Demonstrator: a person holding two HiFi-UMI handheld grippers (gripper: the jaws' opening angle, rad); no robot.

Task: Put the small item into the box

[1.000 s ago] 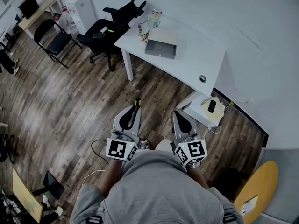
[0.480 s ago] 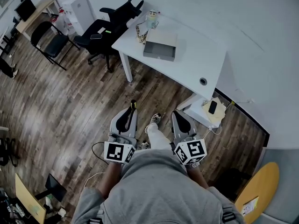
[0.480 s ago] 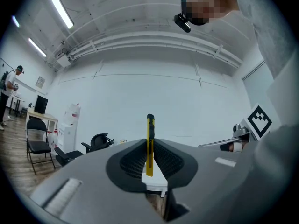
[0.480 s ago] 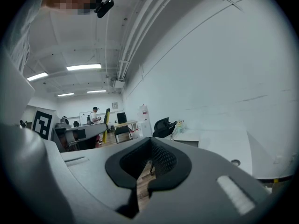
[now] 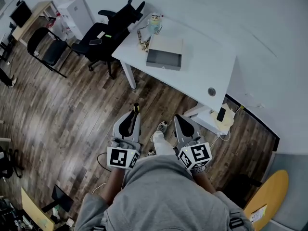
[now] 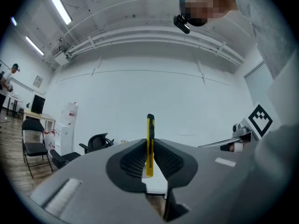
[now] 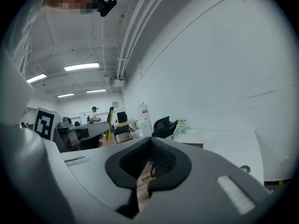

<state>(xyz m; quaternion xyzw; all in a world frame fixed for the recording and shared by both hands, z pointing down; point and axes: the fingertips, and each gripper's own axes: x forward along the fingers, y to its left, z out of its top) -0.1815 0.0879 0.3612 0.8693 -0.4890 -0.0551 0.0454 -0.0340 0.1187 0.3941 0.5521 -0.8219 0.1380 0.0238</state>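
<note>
My left gripper (image 5: 135, 111) is shut on a slim yellow utility knife (image 6: 149, 143), which stands upright between the pads with its black tip poking out past them (image 5: 136, 106). My right gripper (image 5: 176, 118) is held beside it at waist height, shut with nothing in it (image 7: 150, 143). The grey open box (image 5: 164, 53) lies on the white table (image 5: 202, 69) ahead, well beyond both grippers. The person's grey sleeves and body fill the bottom of the head view.
A small toy figure (image 5: 154, 21) and a wooden item stand at the table's far left corner. A black office chair (image 5: 108, 30) sits left of the table. A low white stand (image 5: 217, 119) with a phone is under its right end. Wooden floor lies between.
The person has stepped toward the table, one foot now forward between the grippers. Both grippers keep their pose, the left still shut on the knife.
</note>
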